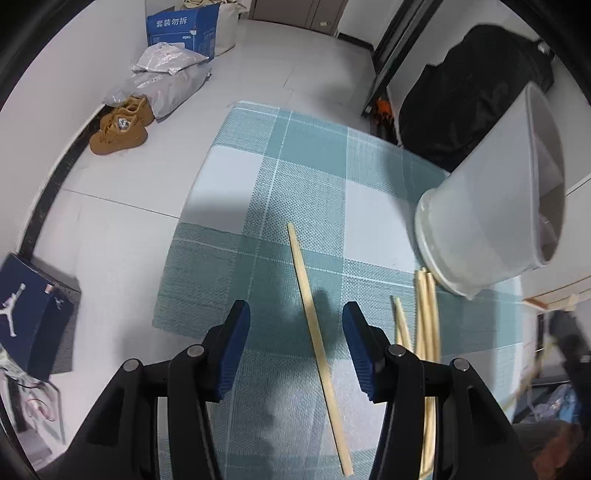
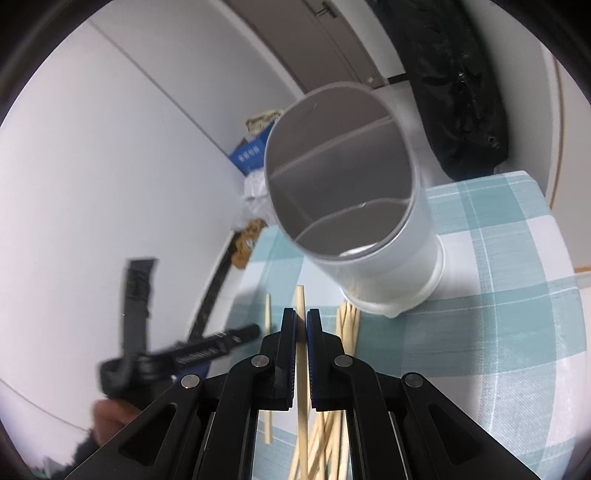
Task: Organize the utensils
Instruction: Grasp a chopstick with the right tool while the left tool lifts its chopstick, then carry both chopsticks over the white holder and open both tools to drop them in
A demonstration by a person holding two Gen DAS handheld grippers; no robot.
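Where readable: blue carton [image 1: 181, 27] "套装勿拆"

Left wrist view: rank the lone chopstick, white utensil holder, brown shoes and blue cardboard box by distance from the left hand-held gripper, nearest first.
1. Lone chopstick: lying between the open left hand-held gripper fingers.
2. White utensil holder: on the cloth, far right.
3. Brown shoes: floor, upper left.
4. Blue cardboard box: farther back.

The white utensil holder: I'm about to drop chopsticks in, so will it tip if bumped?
Probably fairly steady: the white utensil holder stands on a wider base ring on the checked cloth. Still, it is tall and looks empty, so likely light; a knock near its rim could rock it. The cloth may let it slide.
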